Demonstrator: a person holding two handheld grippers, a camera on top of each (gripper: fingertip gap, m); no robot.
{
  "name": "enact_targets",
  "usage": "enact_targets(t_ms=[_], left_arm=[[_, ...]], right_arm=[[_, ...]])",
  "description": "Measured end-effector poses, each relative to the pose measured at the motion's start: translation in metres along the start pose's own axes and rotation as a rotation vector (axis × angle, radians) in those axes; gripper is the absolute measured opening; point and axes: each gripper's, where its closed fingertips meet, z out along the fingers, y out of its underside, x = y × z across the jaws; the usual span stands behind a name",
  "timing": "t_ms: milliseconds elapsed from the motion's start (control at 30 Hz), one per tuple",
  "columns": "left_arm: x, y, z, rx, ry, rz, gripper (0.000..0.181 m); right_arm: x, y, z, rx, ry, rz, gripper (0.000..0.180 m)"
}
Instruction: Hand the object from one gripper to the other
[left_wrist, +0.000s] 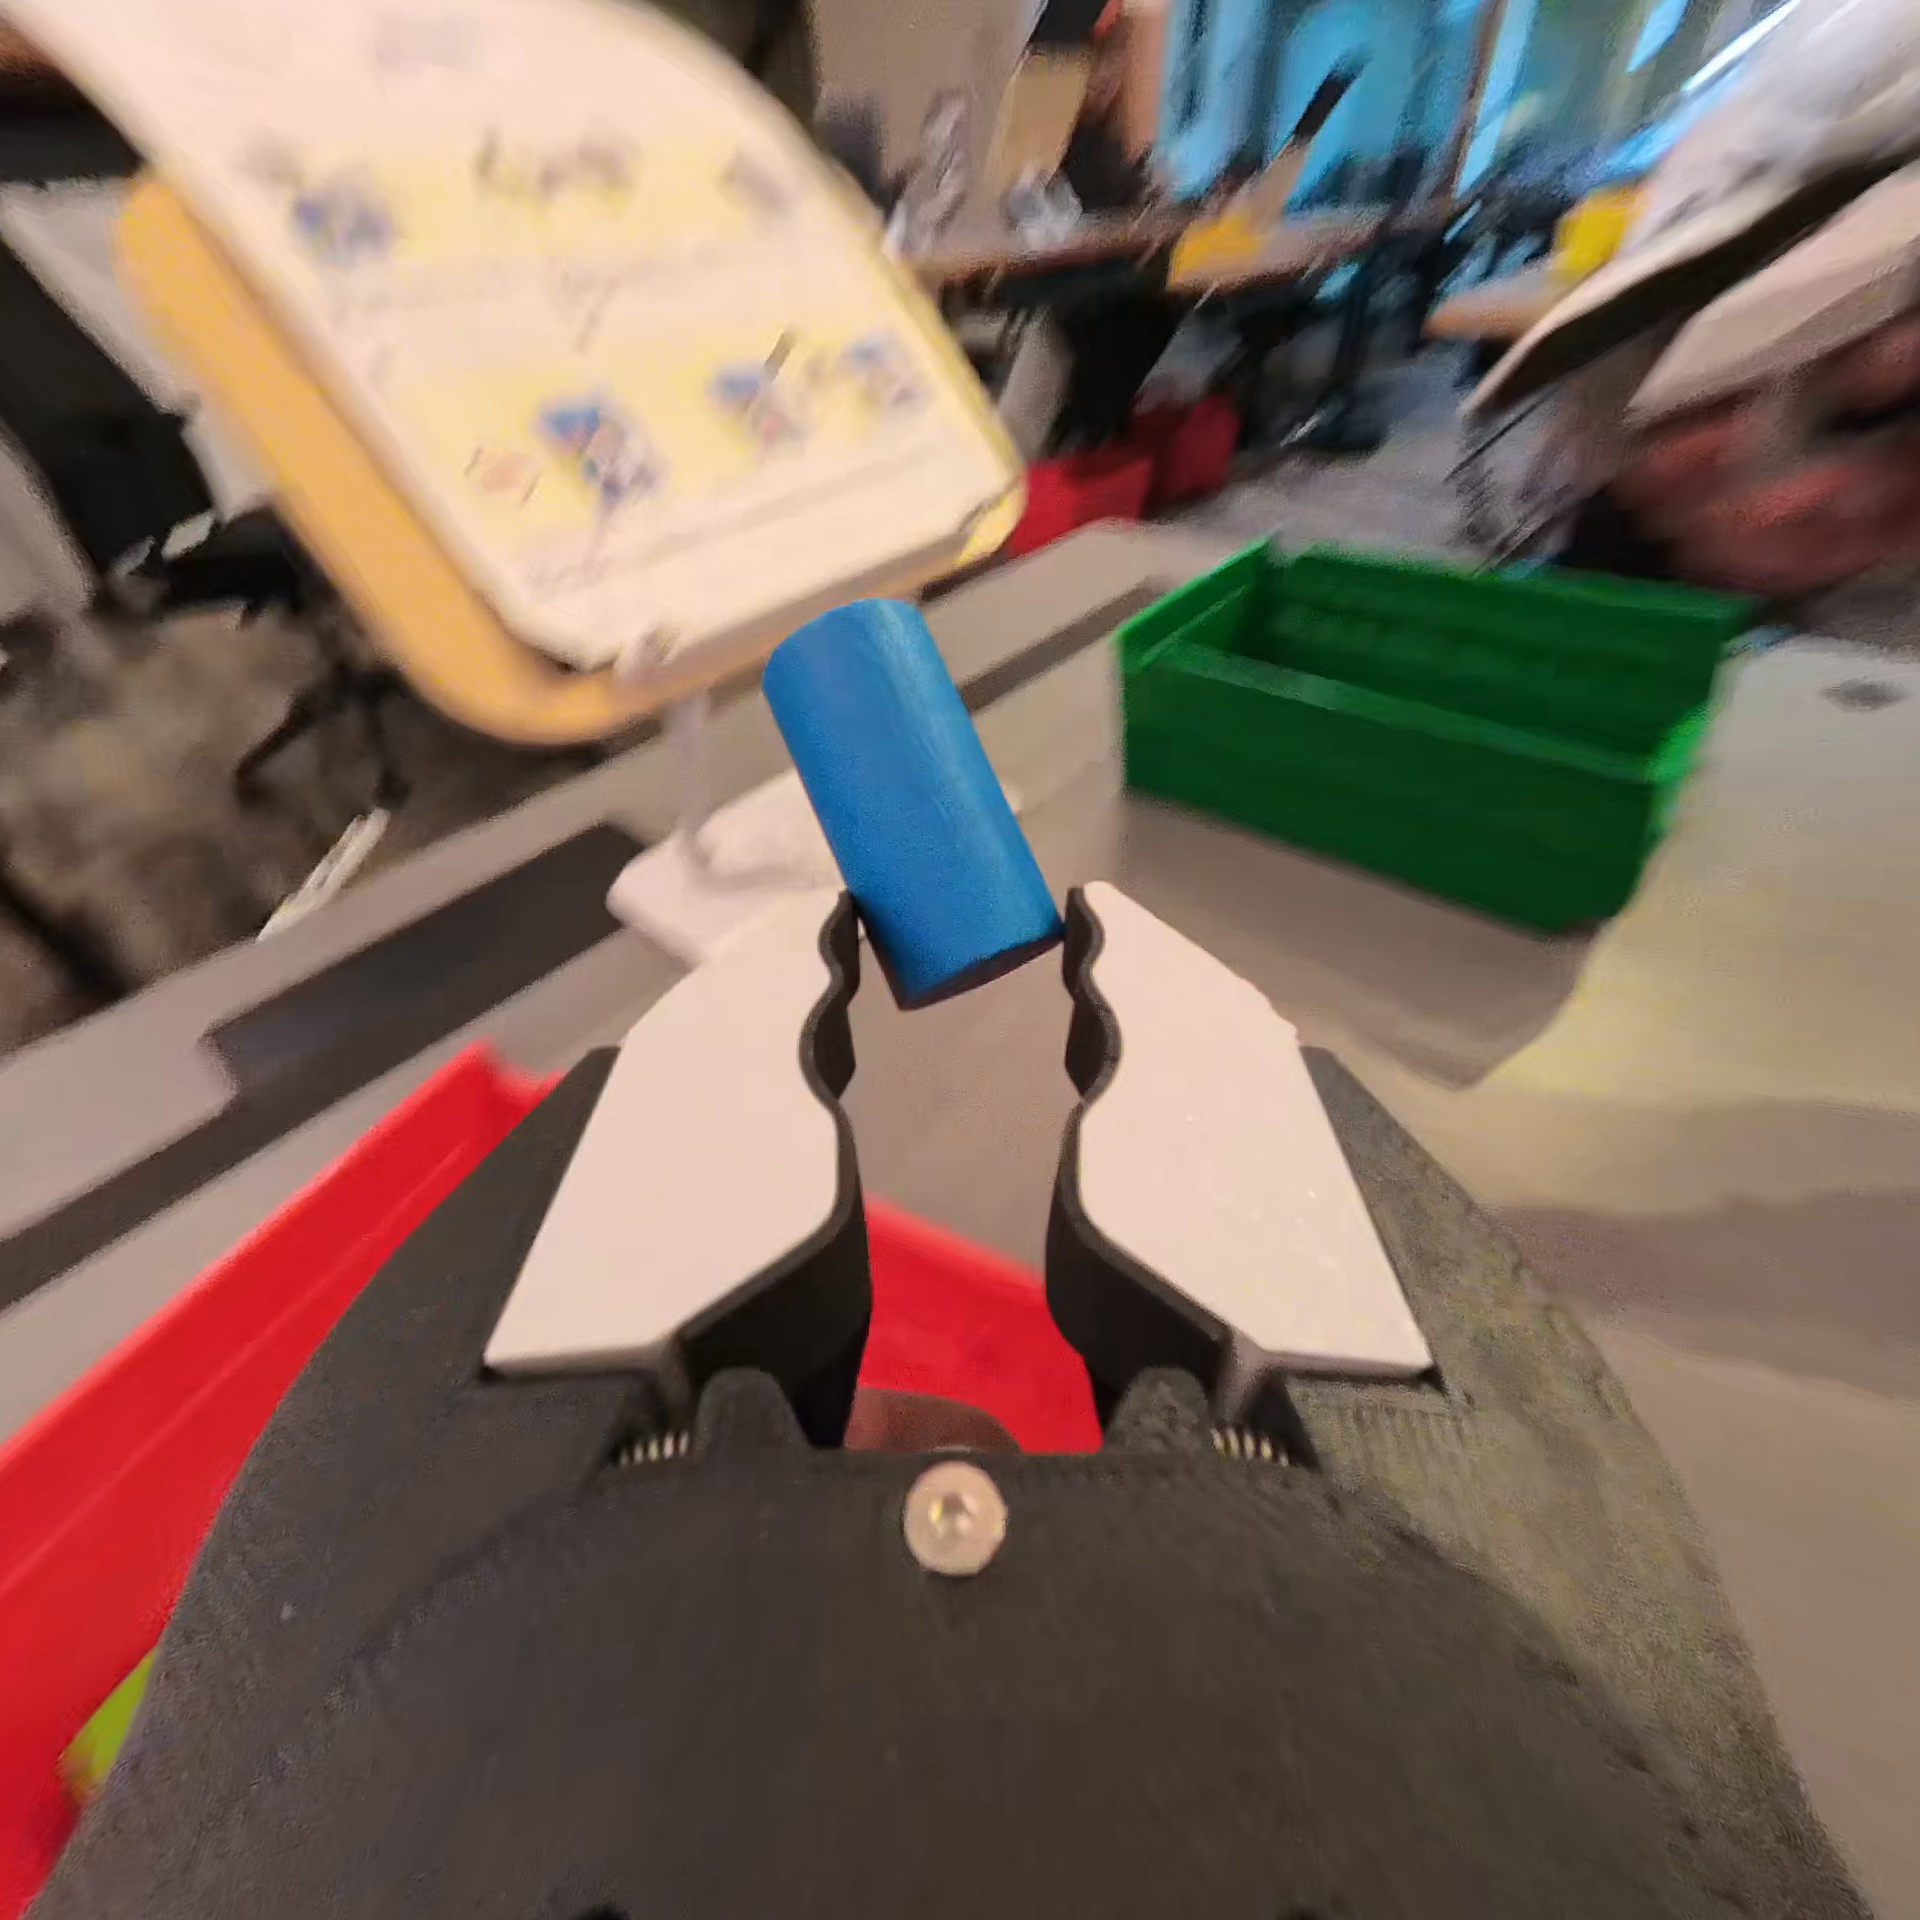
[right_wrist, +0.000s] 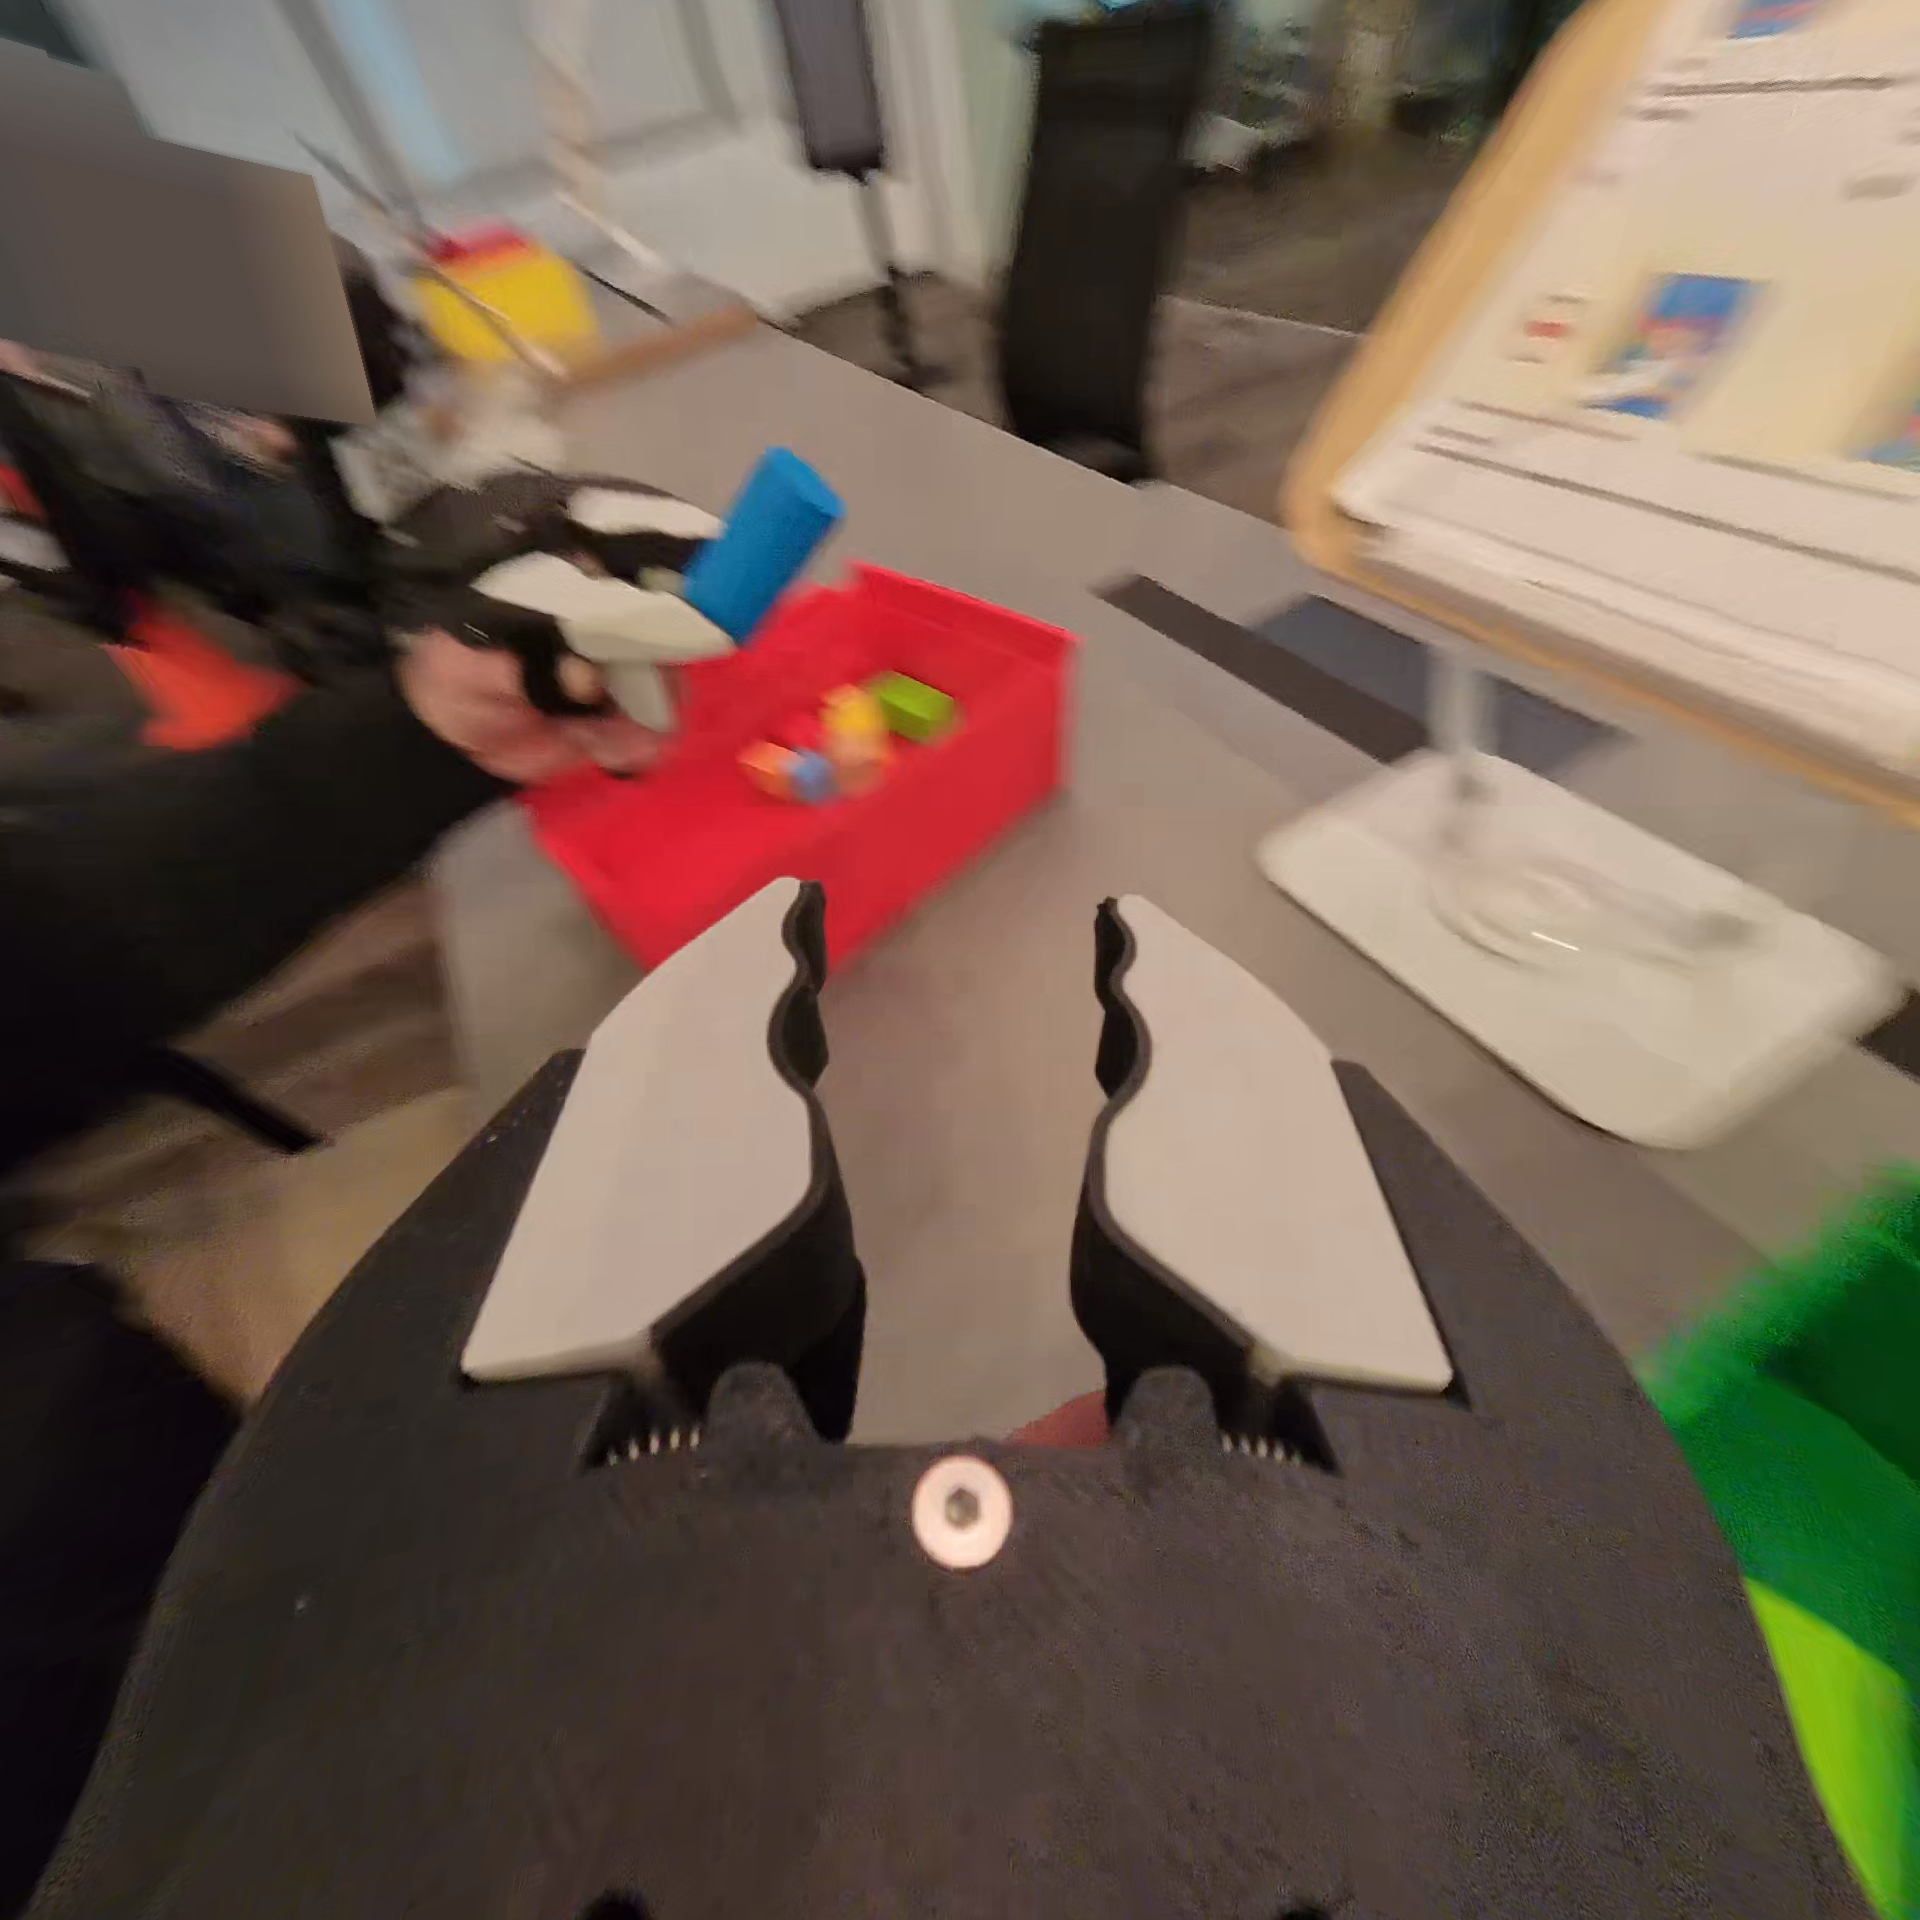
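Blue cylinder (left_wrist: 902, 795) sits clamped at its lower end between the fingertips of the left gripper (left_wrist: 958, 940), long axis near upright, its free end tilted up and slightly left in the left wrist view. It hangs above the red bin (right_wrist: 940, 665), which holds small coloured blocks (right_wrist: 847, 732) on the grey table (right_wrist: 966, 1091). Right gripper (right_wrist: 961, 914) has fingers apart and empty, well apart from the cylinder. Green bin (left_wrist: 1423, 717) stands farther along the table.

Bare tabletop (right_wrist: 1164, 665) is lying open between red bin (right_wrist: 997, 717) and white stand base (right_wrist: 1621, 997); the slanted board (right_wrist: 1621, 343) is overhanging it.
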Motion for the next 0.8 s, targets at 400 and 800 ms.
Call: enact_targets(t_ms=[400, 800], left_arm=[[0.165, -0.056, 0.029, 0.176, 0.424, 0.03, 0.037], [0.133, -0.059, 0.029, 0.145, 0.271, 0.045, 0.046]], right_arm=[[-0.094, -0.021, 0.042, 0.34, -0.408, 0.133, 0.036], [0.044, -0.007, -0.03, 0.095, 0.172, -0.071, 0.034]])
